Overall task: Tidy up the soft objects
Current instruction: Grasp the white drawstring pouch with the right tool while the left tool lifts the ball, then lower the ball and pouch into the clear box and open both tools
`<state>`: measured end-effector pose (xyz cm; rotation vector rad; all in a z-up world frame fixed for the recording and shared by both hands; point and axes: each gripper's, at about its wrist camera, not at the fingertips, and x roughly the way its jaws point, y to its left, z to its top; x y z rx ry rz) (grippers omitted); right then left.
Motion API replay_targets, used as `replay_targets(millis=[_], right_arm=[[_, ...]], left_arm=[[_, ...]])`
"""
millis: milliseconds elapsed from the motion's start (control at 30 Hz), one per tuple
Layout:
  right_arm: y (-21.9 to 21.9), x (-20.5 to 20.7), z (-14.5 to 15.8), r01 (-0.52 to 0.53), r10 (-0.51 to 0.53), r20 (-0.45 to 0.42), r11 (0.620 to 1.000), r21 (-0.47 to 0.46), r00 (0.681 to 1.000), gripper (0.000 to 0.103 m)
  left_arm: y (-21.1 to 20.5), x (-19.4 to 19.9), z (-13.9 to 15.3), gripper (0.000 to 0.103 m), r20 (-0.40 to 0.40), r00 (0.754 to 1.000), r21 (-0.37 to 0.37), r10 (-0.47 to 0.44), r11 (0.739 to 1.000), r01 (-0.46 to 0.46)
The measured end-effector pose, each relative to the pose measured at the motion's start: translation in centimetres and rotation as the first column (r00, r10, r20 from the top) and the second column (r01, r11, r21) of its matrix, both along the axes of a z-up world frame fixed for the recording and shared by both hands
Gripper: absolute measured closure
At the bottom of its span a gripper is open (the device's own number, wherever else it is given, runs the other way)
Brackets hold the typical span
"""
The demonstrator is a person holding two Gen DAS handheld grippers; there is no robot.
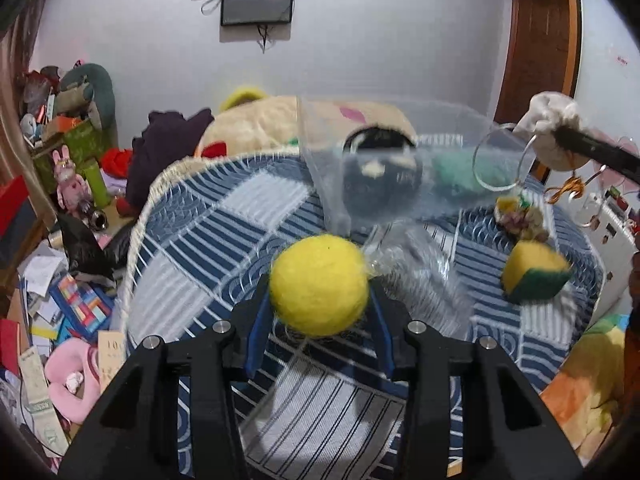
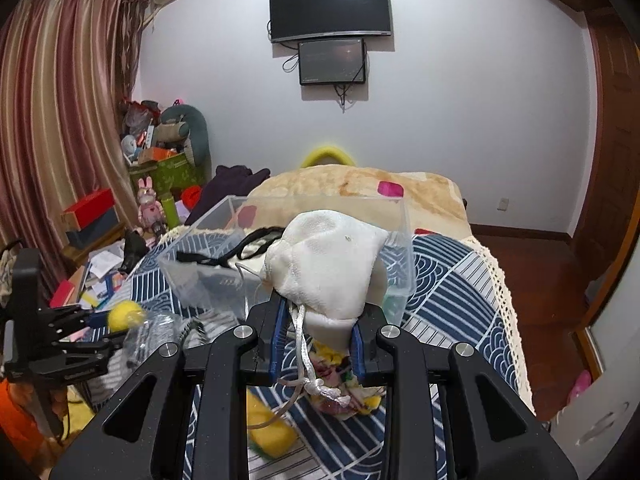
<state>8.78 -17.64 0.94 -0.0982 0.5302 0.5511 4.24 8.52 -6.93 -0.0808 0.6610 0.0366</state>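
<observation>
i'm mid-carry with both hands, bringing soft things to the clear box (image 2: 224, 240) that sits on the quilted bed (image 1: 208, 216), near its far edge. my left fingers (image 1: 318, 300) are clamped on the yellow felt ball (image 1: 319, 286), held above the bed on the near side of the box. my right fingers (image 2: 320, 334) pinch the white drawstring pouch (image 2: 328, 264) just short of the box's near wall. next, i judge, each hand must reach over the rim before letting go. a yellow sponge (image 1: 534, 274) waits near the bed's right edge.
</observation>
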Motion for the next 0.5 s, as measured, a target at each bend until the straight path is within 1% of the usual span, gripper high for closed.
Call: replay_targets(millis=[100,267,400,500], right_arm=[[-0.4,0.4,0.7,0.025,-0.025,0.020,1.000,0.012,0.999,0.079],[-0.8,1.0,1.3,0.046,-0.047,0.032,0.999,0.028,0.998,0.079],[-0.8,1.4,1.4,0.051,-0.052,0.035,0.998,0.026,0.998,0.079],[-0.7,1.8,1.3,0.050,-0.051,0.032,0.998,0.024,0.998,0.079]], left_arm=[[0.0,0.0,2.0,0.059,0.041,0.999,0.005,-0.002,1.000,0.001],[-0.5,1.0,4.0,0.059,0.076,0.997,0.022,-0.010,1.000,0.008],[-1.6,2.1,5.3,0.059,0.102,0.994,0.011,-0.046,0.999,0.045],[-2.8,3.5,6.1,0.059,0.111,0.989,0.002,-0.095,0.995,0.095]])
